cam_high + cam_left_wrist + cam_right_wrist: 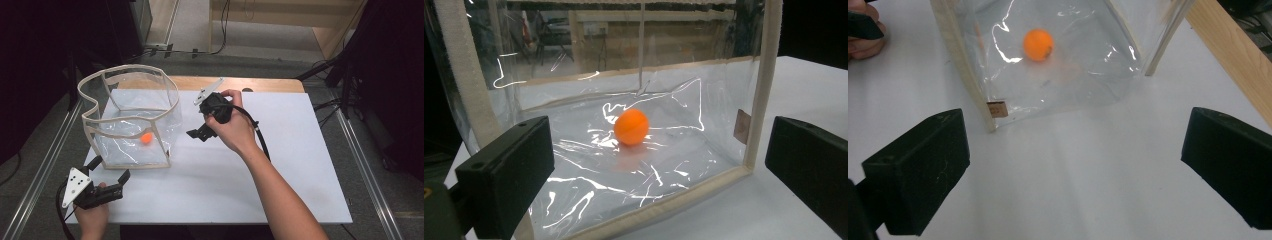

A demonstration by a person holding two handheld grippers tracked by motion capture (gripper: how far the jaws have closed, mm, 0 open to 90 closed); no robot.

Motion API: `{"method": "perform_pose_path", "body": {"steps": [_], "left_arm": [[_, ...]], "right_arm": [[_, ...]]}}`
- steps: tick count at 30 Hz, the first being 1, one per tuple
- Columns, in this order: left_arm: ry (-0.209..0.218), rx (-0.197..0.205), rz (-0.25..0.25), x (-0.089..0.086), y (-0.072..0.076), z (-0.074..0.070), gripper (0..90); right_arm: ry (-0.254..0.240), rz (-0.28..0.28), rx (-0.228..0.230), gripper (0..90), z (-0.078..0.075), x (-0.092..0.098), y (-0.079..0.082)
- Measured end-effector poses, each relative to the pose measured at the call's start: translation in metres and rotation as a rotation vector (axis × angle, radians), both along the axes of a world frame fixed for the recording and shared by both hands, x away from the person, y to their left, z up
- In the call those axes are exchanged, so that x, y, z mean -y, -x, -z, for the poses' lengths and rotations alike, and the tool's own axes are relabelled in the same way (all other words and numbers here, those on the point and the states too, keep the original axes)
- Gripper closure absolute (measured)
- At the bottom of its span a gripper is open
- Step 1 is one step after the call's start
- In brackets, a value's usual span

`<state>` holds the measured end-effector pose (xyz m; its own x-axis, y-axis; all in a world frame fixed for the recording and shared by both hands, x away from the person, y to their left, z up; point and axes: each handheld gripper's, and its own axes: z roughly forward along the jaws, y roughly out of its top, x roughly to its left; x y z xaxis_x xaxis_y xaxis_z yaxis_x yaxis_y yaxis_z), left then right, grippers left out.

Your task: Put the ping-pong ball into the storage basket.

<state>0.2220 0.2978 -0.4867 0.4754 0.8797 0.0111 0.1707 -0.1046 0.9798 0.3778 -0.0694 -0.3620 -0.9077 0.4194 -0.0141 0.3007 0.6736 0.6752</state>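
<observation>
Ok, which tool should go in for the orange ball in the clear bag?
Probably the right tool. It is raised beside the clear bag, close to the open top. The left tool sits low at the front wall, with plastic between it and the orange ball. Both are open and empty.

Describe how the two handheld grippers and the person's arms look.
Both the left gripper and the right gripper are black, with two blocky black fingers. Each carries a grey three-cornered plate; the left one's shows dark dots. A black cable trails from each. The forearms are bare, with no sleeves in view.
</observation>
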Motion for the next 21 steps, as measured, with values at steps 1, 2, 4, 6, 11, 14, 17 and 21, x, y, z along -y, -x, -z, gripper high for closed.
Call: {"method": "perform_pose_path", "body": {"steps": [1, 2, 4, 6, 11, 14, 17, 21], "left_arm": [[0.0, -0.001, 0.0, 0.0, 0.0, 0.0, 0.1], [0.0, 0.0, 0.0, 0.0, 0.0, 0.0, 0.1], [-0.001, -0.001, 0.0, 0.0, 0.0, 0.0, 0.1], [-0.002, -0.001, 0.001, 0.0, 0.0, 0.0, 0.0], [-0.003, -0.001, 0.0, 0.0, 0.0, 0.0, 0.1], [-0.003, -0.001, 0.0, 0.0, 0.0, 0.0, 0.1], [-0.003, -0.001, 0.0, 0.0, 0.0, 0.0, 0.1], [-0.003, 0.0, 0.0, 0.0, 0.0, 0.0, 0.1]], "right_arm": [[-0.005, -0.001, 0.001, 0.0, 0.002, 0.001, 0.001], [-0.007, 0.001, -0.004, 0.0, 0.004, 0.002, 0.002], [-0.005, 0.002, -0.003, 0.0, 0.009, 0.005, 0.003], [-0.01, 0.006, -0.006, 0.0, 0.012, 0.007, 0.004], [-0.016, 0.021, -0.006, 0.0, 0.022, 0.015, 0.008], [-0.028, 0.026, -0.006, 0.0, 0.027, 0.019, 0.01], [-0.036, 0.034, -0.011, 0.0, 0.032, 0.024, 0.013], [-0.041, 0.043, -0.006, 0.0, 0.038, 0.029, 0.017]]}}
